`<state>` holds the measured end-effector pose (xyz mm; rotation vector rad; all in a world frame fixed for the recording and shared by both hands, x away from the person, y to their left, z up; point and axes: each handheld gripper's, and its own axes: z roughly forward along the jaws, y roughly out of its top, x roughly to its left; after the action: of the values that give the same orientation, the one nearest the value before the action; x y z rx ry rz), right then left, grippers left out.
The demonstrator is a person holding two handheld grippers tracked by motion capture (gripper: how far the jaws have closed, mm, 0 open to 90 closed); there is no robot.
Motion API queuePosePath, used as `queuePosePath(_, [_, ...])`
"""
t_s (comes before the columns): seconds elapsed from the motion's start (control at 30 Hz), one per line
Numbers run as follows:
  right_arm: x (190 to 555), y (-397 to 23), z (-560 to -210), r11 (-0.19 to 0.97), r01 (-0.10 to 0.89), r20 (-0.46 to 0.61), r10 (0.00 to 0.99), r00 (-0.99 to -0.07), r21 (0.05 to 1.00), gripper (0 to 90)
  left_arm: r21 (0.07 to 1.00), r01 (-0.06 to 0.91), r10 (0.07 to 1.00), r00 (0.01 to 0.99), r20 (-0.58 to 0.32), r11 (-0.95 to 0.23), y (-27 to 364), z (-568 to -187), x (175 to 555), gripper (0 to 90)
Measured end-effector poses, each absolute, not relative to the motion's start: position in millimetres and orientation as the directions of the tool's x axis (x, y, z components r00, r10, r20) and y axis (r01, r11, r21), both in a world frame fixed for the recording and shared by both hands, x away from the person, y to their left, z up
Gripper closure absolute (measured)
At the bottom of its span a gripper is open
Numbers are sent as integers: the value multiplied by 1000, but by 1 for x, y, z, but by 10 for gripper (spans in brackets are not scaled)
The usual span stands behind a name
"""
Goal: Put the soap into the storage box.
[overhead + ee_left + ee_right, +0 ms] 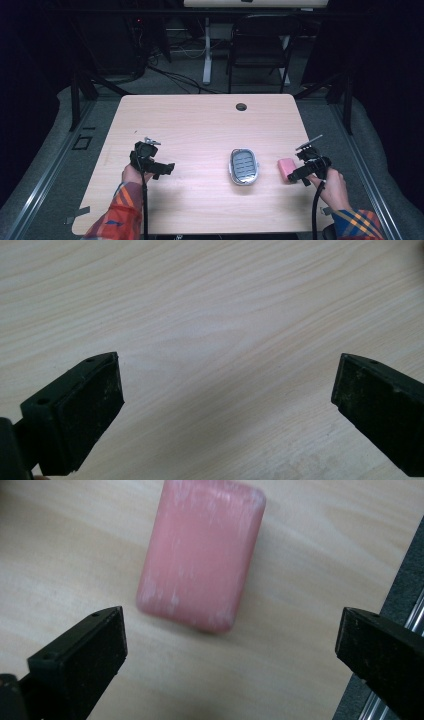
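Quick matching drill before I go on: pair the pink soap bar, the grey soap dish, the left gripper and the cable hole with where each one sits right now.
Things:
1. pink soap bar
2. grey soap dish
3. left gripper
4. cable hole

Places or states:
A. near the table's far edge
B. open over bare wood, nothing between its fingers
C. just ahead of the open right gripper, by the table's right edge
D. around the middle of the table, left of the soap

Pairs: 1-C, 2-D, 3-B, 4-A
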<state>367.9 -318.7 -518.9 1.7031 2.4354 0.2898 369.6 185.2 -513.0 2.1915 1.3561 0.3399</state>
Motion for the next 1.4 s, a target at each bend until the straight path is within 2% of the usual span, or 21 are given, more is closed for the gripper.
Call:
queuePosePath(0.37, [409,-315,-520,301,914,12,949,-316,272,0,551,749,888,458,-28,-369,188,-512,361,1])
queuePosePath(0.5, [409,-319,-522,289,916,49,948,-314,277,0,543,742,883,470,-5,-392,184,-512,359,1])
queuePosePath(0.8, [412,-312,-524,301,906,41,944,-327,299,0,538,751,893,451,6,-383,186,-511,355,1])
queuePosePath(1.4, [420,-303,-527,305,915,58,942,-331,263,0,560,782,933,357,-43,-274,195,-507,336,0])
